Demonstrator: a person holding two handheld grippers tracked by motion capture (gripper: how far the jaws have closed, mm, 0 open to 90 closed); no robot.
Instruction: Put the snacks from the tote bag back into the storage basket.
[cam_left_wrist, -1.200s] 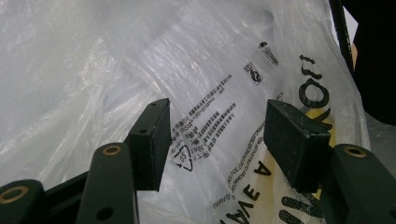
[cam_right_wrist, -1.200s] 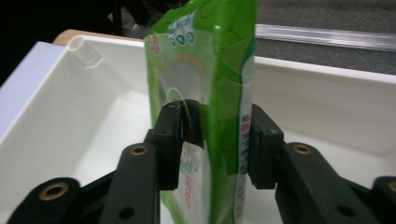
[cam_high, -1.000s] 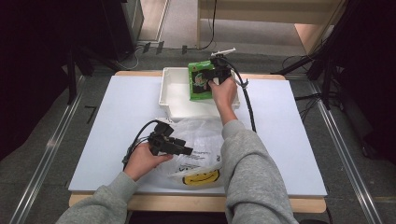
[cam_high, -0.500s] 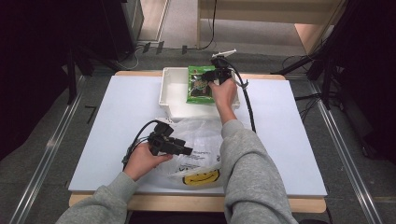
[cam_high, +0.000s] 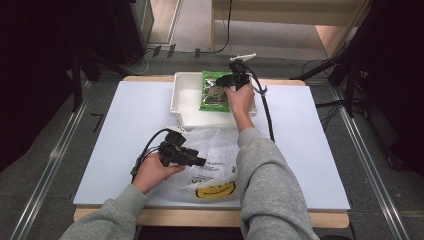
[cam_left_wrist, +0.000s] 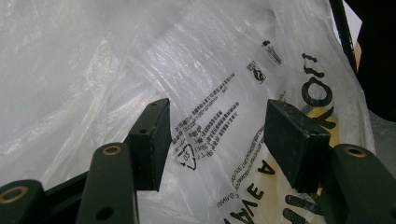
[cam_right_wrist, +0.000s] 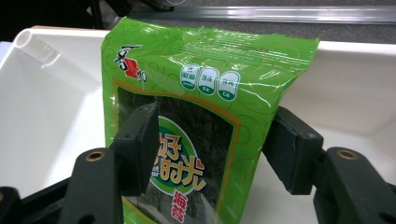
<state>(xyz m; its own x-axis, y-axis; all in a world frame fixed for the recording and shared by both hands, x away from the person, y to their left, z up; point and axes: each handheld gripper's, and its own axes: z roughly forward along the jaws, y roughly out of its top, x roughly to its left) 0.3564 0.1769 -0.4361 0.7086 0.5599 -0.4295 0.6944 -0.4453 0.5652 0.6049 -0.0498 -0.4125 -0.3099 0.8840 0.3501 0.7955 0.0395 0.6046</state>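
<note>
With jaws just opened, the right gripper (cam_high: 226, 81) straddles the green packet (cam_high: 214, 91), whose long axis runs toward twelve o'clock.

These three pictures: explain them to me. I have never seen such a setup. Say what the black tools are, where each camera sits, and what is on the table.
A person holds a hand-held two-jaw gripper in each hand. The high view looks down on the white table. Each gripper view looks along its own jaws. The left gripper rests open over a clear plastic bag with a smiley print. The right gripper has just been opening; the green snack packet stands between its jaws in the white bin, apparently released.
</note>
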